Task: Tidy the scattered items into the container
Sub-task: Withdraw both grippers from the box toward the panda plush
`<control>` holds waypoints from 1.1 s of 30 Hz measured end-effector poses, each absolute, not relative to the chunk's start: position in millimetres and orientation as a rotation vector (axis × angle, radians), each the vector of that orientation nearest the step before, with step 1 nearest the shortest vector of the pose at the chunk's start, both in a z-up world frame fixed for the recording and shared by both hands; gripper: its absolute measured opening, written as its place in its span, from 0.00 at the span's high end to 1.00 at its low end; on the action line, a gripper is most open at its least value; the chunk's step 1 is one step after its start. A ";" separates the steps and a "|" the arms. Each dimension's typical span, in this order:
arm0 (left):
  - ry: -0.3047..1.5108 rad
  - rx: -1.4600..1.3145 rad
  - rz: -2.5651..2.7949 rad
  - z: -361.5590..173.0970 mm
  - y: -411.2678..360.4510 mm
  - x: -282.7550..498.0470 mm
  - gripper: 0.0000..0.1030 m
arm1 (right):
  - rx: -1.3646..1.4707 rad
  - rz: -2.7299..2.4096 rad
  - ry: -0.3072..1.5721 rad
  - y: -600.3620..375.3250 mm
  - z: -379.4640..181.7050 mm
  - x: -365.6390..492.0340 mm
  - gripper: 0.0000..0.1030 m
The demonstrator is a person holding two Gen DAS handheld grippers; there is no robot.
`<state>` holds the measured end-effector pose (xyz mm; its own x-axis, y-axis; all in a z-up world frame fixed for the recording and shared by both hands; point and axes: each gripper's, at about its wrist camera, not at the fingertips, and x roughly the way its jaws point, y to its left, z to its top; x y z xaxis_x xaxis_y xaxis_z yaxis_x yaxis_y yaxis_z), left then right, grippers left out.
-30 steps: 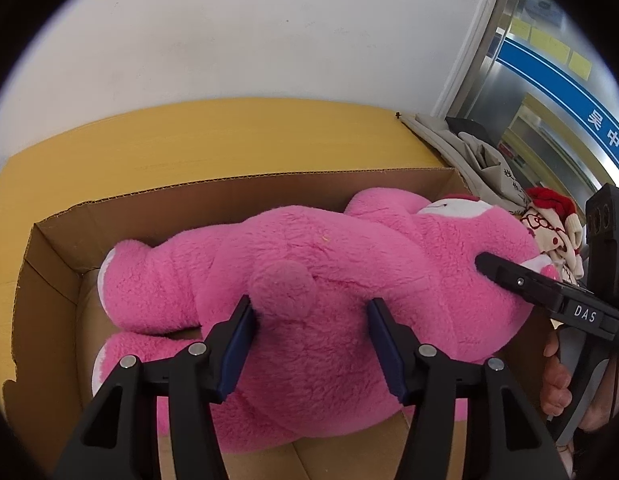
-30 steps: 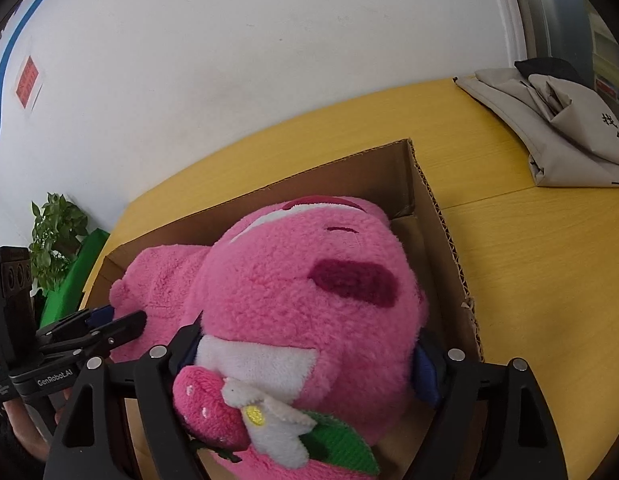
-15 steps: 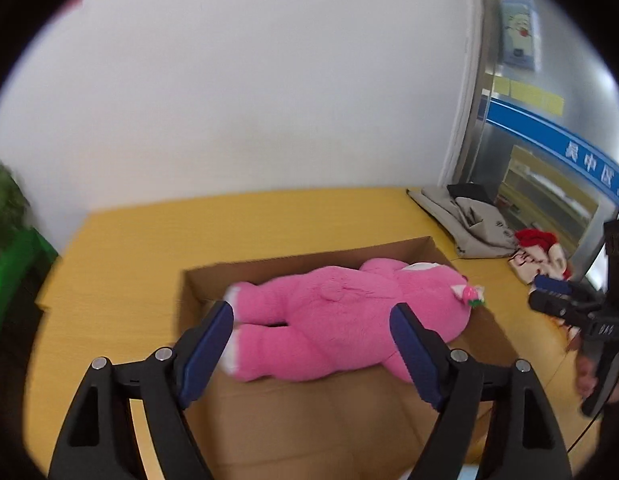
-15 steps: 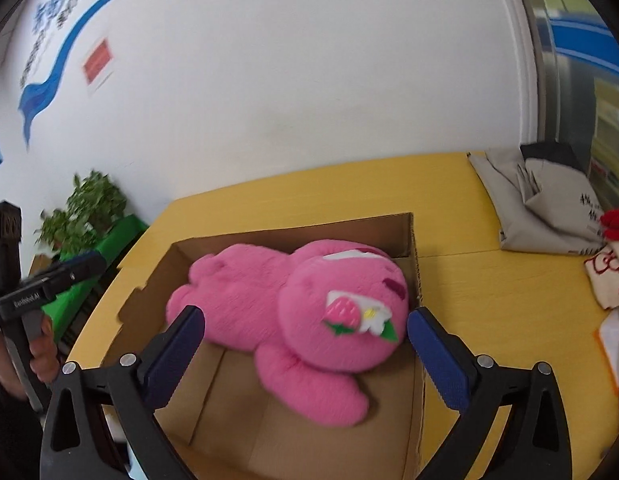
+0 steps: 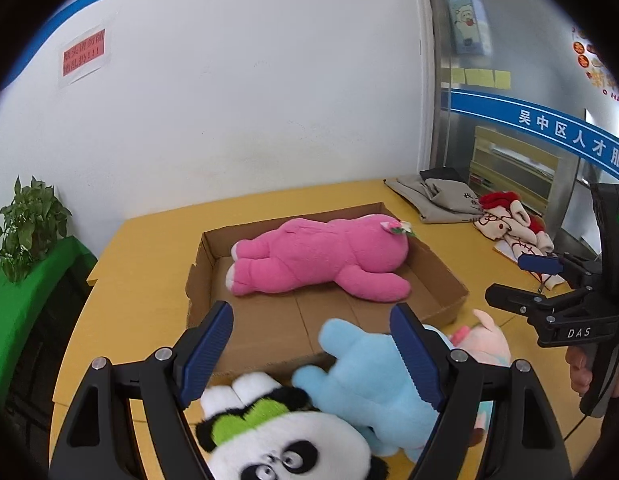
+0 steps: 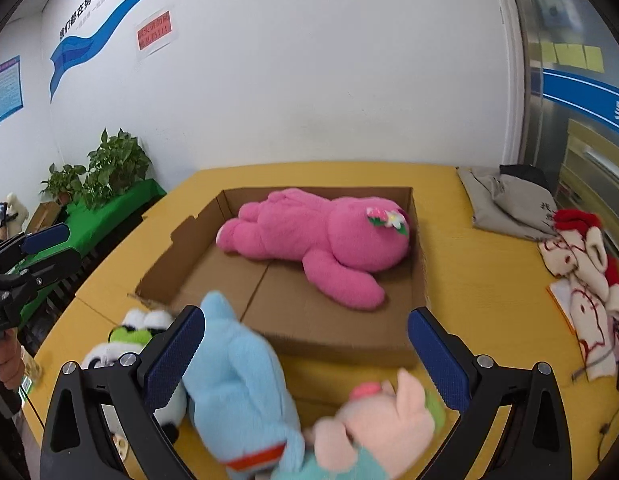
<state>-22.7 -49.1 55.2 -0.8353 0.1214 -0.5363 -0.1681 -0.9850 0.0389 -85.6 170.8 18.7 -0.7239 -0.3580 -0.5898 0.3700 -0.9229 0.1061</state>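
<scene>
A big pink plush bear (image 5: 321, 256) (image 6: 317, 236) lies on its side in the shallow cardboard box (image 5: 441, 276) (image 6: 417, 280) on the yellow table. My left gripper (image 5: 313, 348) is open and empty, above a panda plush (image 5: 285, 444) and a light blue plush (image 5: 373, 376) in front of the box. My right gripper (image 6: 305, 348) is open and empty, above the blue plush (image 6: 241, 392) and a pale pink plush (image 6: 381, 412). The panda (image 6: 129, 340) lies to its left.
A folded grey cloth (image 6: 505, 204) and a red-and-cream plush heap (image 6: 585, 264) lie on the table right of the box. Potted plants (image 6: 101, 172) on a green shelf stand left of the table. A white wall runs behind.
Both grippers let go of the pink bear, opened wide and pulled back and up from the box. The bear stays in the box; plushes in front of it have come into view.
</scene>
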 end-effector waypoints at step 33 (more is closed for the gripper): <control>0.000 -0.897 2.848 16.9 -33.8 39.9 0.22 | 0.922 -2.603 0.153 173.9 5.0 -0.4 0.00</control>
<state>39.9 -33.8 16.9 -0.8085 0.1475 -0.5696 -0.1474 -0.9880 -0.0467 -0.4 173.9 5.0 -0.7160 -0.3098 -0.6256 0.3809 -0.9244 0.0219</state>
